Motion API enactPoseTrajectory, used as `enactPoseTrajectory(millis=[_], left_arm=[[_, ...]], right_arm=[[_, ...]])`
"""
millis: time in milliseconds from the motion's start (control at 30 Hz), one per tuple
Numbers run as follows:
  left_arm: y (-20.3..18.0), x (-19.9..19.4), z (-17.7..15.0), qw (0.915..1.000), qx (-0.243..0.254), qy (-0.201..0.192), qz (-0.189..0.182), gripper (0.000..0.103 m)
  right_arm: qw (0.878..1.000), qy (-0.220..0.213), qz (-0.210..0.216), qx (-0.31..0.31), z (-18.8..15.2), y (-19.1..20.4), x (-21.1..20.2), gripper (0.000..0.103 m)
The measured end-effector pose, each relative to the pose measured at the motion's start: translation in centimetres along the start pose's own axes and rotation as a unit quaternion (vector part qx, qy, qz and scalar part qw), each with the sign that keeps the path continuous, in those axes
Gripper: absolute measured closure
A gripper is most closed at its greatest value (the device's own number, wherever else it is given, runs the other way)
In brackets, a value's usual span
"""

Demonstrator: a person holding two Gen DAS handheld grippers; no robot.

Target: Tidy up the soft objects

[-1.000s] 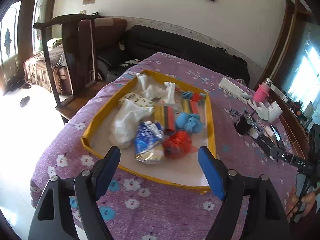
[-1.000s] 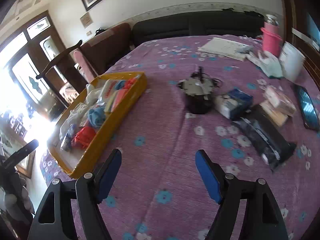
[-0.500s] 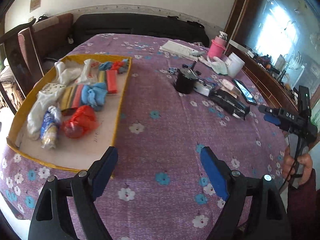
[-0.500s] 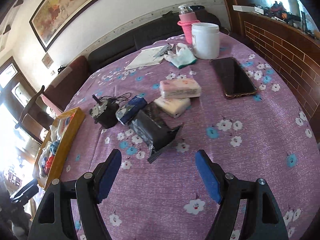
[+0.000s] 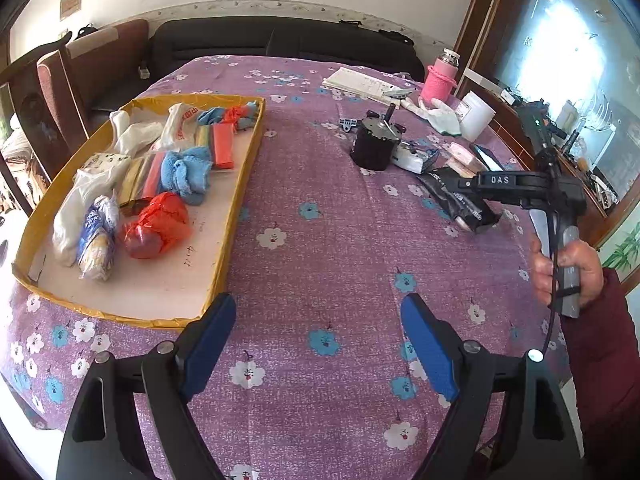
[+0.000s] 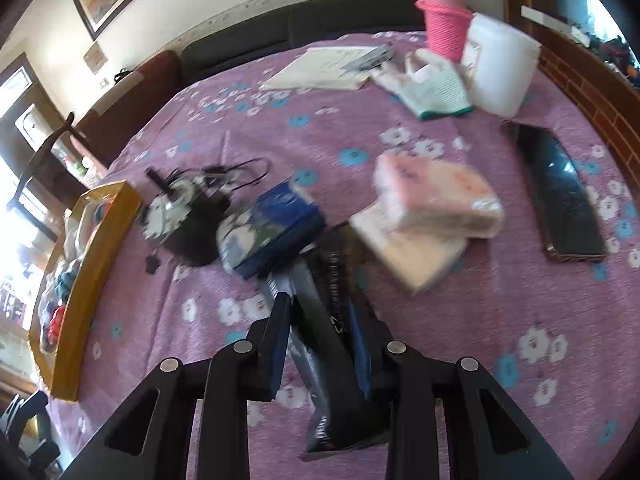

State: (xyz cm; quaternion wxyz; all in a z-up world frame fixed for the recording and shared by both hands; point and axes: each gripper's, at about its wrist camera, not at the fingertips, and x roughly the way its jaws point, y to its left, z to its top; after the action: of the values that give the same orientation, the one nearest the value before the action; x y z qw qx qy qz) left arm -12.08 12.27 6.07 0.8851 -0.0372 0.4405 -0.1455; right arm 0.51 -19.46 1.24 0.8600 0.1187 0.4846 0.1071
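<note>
A yellow-rimmed tray [image 5: 240, 184] at the left holds several soft things: a red bag [image 5: 154, 226], a blue towel [image 5: 186, 172], white bags. My left gripper [image 5: 318, 344] is open and empty above the purple flowered tablecloth, right of the tray's near corner. My right gripper [image 6: 320, 344] has its jaws closed around a black soft packet [image 6: 328, 320] lying on the cloth; it also shows in the left wrist view [image 5: 460, 200]. Beyond it lie a blue packet [image 6: 276, 228] and two pink tissue packs [image 6: 436, 196].
A black motor with wires [image 6: 180, 216], a phone [image 6: 560, 192], a white glove [image 6: 432, 84], a white tub [image 6: 500, 64], a pink flask [image 6: 446, 20] and papers [image 6: 324, 68] lie on the table. Sofa and chairs stand behind.
My right gripper has dropped toward the table and closed its jaws on the black packet. My left gripper has swung slightly, with the tray now further left.
</note>
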Motion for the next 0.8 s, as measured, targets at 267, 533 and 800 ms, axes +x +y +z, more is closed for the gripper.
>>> enactPoseTrajectory(millis=[267, 533, 800], left_arm=[[0.2, 1.2, -0.1, 0.9997, 0.0, 0.016, -0.019, 0.019], [0.2, 2.5, -0.3, 0.9986, -0.013, 0.031, -0.04, 0.019], [1.1, 1.0, 0.0, 0.9994, -0.019, 0.014, -0.025, 0.019]], right_arm=[[0.992, -0.003, 0.093, -0.083, -3.4, 4.8, -4.0, 0.065], [0.997, -0.058, -0.035, 0.023, 2.0, -1.1, -3.4, 0.048], [0.994, -0.024, -0.106, 0.005, 8.8, 1.5, 3.6, 0.048]])
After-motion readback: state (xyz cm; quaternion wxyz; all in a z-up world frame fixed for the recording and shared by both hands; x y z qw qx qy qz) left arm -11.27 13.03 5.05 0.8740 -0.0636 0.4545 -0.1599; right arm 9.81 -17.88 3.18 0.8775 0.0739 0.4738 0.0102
